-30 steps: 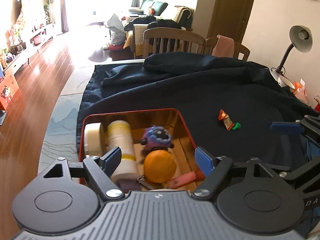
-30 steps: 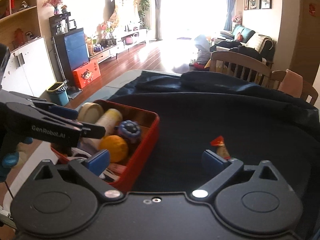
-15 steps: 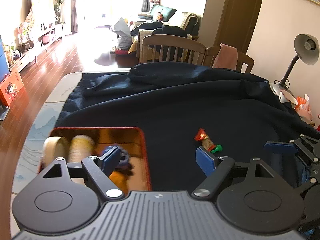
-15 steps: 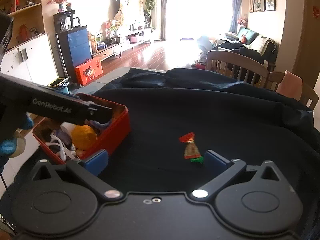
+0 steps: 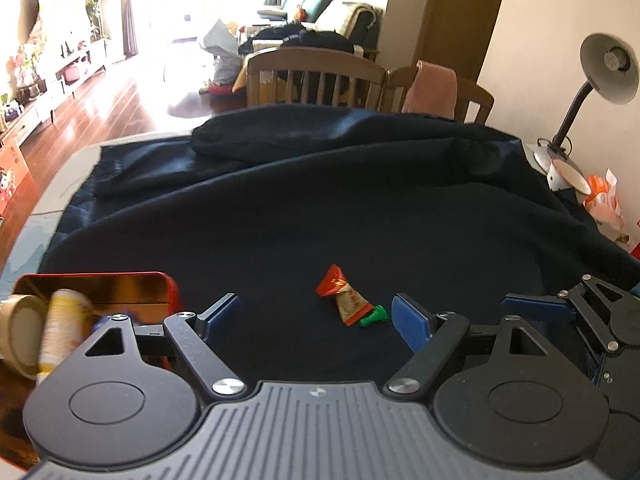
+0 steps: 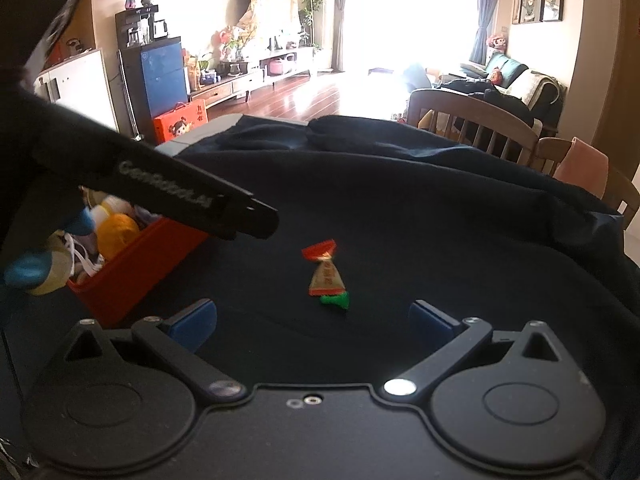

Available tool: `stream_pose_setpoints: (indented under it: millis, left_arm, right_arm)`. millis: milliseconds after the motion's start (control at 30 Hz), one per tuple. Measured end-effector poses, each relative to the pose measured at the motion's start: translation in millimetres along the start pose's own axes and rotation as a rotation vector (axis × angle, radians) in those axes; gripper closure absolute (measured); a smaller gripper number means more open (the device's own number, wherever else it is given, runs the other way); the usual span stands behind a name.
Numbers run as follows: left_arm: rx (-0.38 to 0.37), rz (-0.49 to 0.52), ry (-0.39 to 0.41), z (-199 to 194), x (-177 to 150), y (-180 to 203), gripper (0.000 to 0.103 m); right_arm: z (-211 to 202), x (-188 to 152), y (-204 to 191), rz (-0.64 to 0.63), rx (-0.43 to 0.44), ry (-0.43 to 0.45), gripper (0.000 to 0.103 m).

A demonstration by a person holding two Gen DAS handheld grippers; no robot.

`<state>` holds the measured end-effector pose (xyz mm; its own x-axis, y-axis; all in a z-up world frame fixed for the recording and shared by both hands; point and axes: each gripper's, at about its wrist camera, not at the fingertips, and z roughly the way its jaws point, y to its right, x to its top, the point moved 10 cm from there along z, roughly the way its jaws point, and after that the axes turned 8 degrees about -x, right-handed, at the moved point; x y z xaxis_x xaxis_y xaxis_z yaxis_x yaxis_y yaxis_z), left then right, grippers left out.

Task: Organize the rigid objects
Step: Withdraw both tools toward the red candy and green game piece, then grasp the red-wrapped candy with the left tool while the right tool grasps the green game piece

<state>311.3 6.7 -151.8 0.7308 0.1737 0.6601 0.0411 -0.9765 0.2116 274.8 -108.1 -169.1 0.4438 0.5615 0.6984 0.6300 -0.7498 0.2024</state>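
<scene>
Your left tongs (image 5: 316, 316) are wide and hold nothing; your right tongs (image 6: 312, 320) are wide and empty too. At the left sits the red box (image 6: 132, 264), full of small things. Near it, on the dark cloth (image 5: 320, 208), lie a candy (image 5: 342, 294) and a green piece (image 5: 374, 315), touching. Behind stand wooden chairs (image 5: 316, 76). At the right is a lamp (image 5: 600, 76).

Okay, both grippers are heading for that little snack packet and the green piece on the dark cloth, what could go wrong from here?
Both open grippers, the left gripper and the right gripper, face the same snack packet, so they could collide. The green piece touches the packet and might get knocked away. The dark cloth is loose and rumpled, so fingertips could snag it.
</scene>
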Motion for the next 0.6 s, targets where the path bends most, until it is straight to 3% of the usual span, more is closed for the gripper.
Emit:
stream_pose_setpoints:
  millis: [367, 600]
  left_arm:
    - [0.019, 0.001, -0.077, 56.3, 0.4, 6.7, 0.02]
    - [-0.008, -0.056, -0.132, 86.9, -0.8, -0.8, 0.02]
  right_arm:
    - [31.2, -8.8, 9.3, -0.038, 0.026, -0.025, 0.007]
    - [53.5, -11.0, 13.4, -0.038, 0.046, -0.052, 0.02]
